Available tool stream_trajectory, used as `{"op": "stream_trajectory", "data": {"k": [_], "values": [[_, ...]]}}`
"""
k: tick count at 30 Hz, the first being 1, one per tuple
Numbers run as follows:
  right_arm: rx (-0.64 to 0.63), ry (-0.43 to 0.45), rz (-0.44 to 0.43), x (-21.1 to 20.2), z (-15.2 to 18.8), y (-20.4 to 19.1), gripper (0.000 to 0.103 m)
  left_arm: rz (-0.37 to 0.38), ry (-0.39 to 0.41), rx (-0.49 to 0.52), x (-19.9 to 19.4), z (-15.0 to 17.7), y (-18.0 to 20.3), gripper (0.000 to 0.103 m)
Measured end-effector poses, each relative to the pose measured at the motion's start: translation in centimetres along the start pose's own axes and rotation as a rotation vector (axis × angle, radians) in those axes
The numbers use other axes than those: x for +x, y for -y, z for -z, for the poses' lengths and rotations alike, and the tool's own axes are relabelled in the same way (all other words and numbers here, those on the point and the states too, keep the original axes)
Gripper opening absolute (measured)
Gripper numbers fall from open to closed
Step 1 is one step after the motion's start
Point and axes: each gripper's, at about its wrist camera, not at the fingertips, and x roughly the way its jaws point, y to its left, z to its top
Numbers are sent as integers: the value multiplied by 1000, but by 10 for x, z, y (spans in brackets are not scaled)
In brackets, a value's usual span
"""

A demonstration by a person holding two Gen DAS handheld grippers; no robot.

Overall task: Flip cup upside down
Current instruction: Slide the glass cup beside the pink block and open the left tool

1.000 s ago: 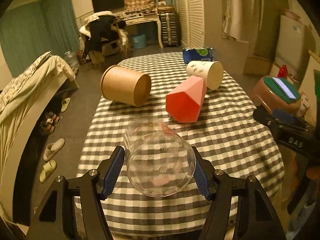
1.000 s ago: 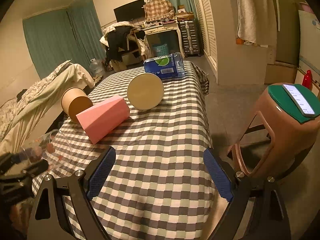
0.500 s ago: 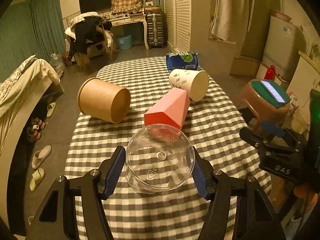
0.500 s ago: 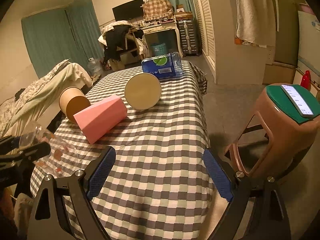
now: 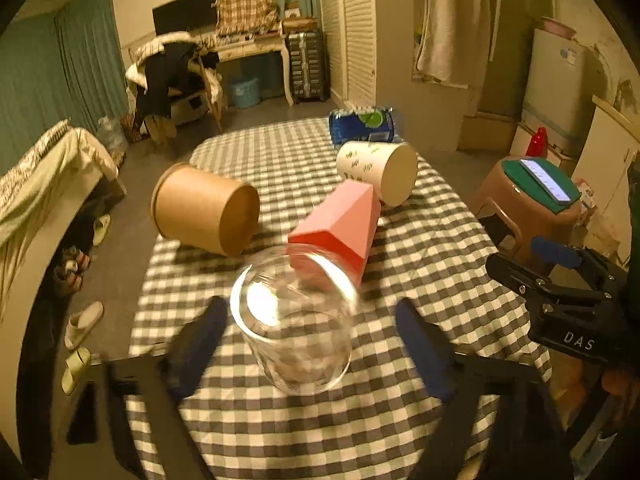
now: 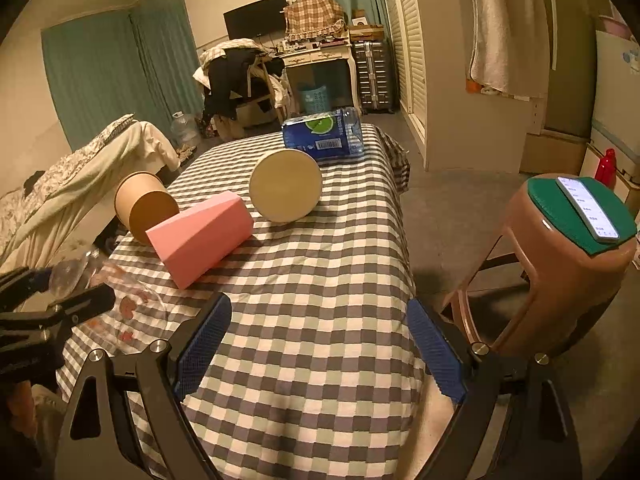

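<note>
Left gripper point(image 5: 310, 344), seen from its own wrist camera: it is held low over the near end of the tabletop point(image 5: 420, 248), and its two blue-padded fingers point(image 5: 200, 344) are spread wide and motion-blurred, standing clear of the glass on either side with a visible gap to each pad. The clear glass cup point(image 5: 296, 320) sits between them on the checked cloth. Its long axis runs near vertical, tilted slightly toward the camera; a bright circular end faces up, but blur and transparency leave it unclear whether this is the rim or the base.

From the right wrist view the same cup point(image 6: 120, 300) appears at the left edge of the tabletop point(image 6: 320, 280), partly behind the dark frame of the left gripper point(image 6: 52, 300).

Right gripper point(image 6: 320, 344): held level at the near edge of the table, pointing along its length, its blue fingers point(image 6: 204, 344) parted wide with nothing between them.

Farther along the cloth lie a brown paper tub point(image 5: 204, 210) on its side, a pink wedge-shaped block point(image 5: 340, 226) and a white paper cup point(image 5: 380, 170) on its side, just beside each other, and a blue wrapped pack point(image 5: 362, 124) at the far end. A brown stool point(image 6: 560, 264) carrying a phone point(image 6: 586, 208) stands right of the table.
</note>
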Motion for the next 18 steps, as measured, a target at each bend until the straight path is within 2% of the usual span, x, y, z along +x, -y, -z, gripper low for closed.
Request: {"op": "stream_trajectory", "data": {"k": [4,11,13,18], "values": [[-12,10,12,-8,-1,-5,90,-10,33,23,-8,-5,0,95],[-38,79,45,-40,-8,-16,90,-15,146,-34,-43,-17,-23,95],[-51,108,55,-53,-14,-21,90,-37,195,-71,-58,-18,-35,96],[-97,207,80,-92,-30,-42,90,-107,256,-141,-81,-18,-60,96]]}}
